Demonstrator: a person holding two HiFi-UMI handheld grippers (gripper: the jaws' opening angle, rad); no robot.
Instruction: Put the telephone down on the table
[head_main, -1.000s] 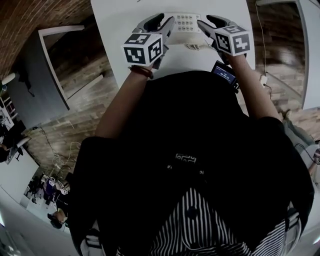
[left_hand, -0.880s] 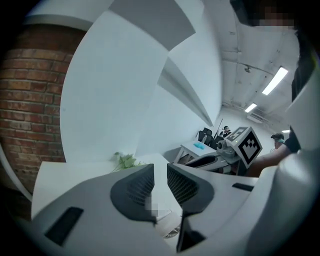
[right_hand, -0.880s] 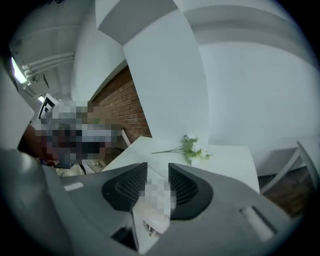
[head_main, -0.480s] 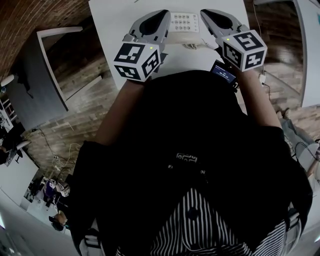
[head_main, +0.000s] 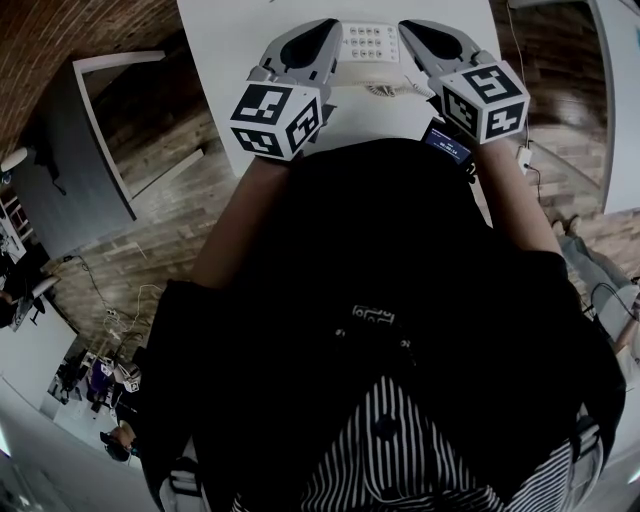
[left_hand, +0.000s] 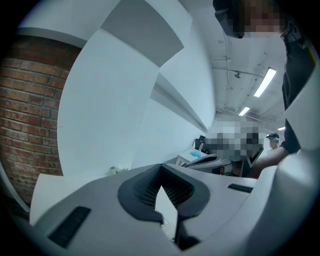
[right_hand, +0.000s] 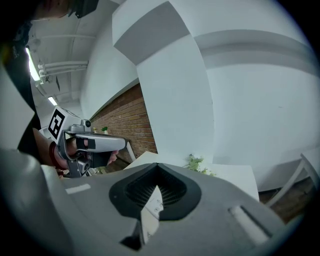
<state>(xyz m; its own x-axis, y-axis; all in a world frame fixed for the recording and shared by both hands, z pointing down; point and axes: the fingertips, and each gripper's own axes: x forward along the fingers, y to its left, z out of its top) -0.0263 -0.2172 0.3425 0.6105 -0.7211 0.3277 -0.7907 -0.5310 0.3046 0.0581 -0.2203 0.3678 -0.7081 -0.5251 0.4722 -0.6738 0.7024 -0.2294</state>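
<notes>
Head view alone: keypad (head_main: 366, 42) of the telephone (head_main: 375, 70)

There is one telephone (head_main: 368, 45) at the far middle, over one white table (head_main: 240, 50). Two grippers flank it, the left gripper (left_hand: 161, 175) and the right gripper (right_hand: 159, 175), each bearing one marker cube, so two in all: the left cube (head_main: 275, 120) and the right cube (head_main: 485, 100). Near the right wrist sits one small device with a lit screen (head_main: 447, 143), far off stands one sprig of flowers (right_hand: 197, 164), and overhead run what look like two strip lights (left_hand: 265, 82), though the wide lens may hide more.
</notes>
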